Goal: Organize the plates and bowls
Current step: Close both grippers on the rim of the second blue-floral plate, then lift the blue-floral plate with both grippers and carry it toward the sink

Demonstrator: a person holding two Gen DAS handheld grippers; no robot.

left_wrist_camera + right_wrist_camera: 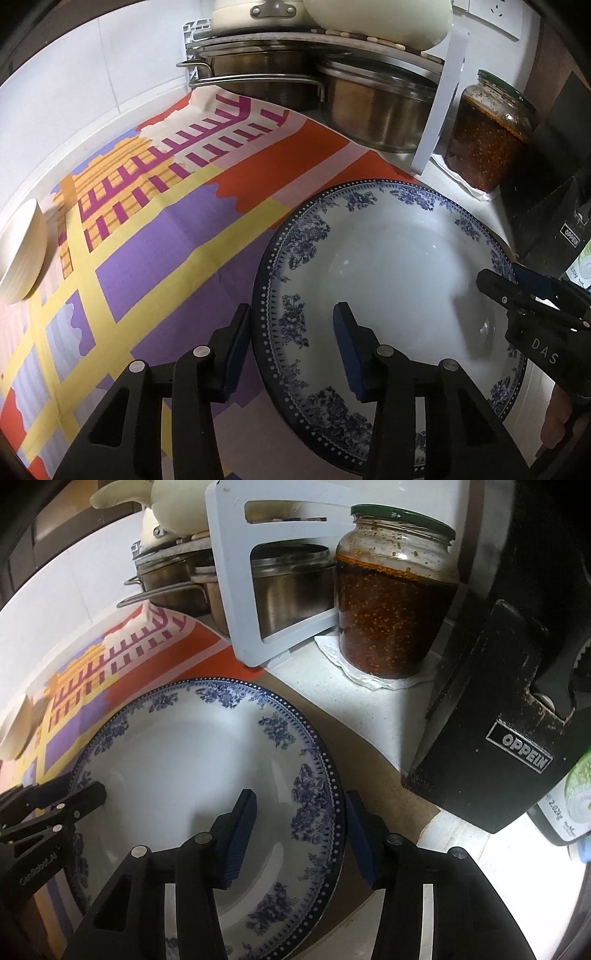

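While tongs (299,830) straddle plate (207,775), block (491,738) reads "OPPEIN" (white).

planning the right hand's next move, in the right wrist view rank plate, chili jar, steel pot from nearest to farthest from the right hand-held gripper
1. plate, its right rim between the right hand-held gripper fingers
2. chili jar, ahead right on the counter
3. steel pot, behind the white rack, left of the jar

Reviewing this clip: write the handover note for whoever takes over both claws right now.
Left claw: open, straddling the left rim of the blue-and-white plate.
Right claw: open, straddling the plate's right rim.
The plate lies partly on the colourful mat, partly on the counter. The cream bowl sits at the mat's far left.
Done: both claws positioned.
Left: close, lift, place plate; handle bowl.
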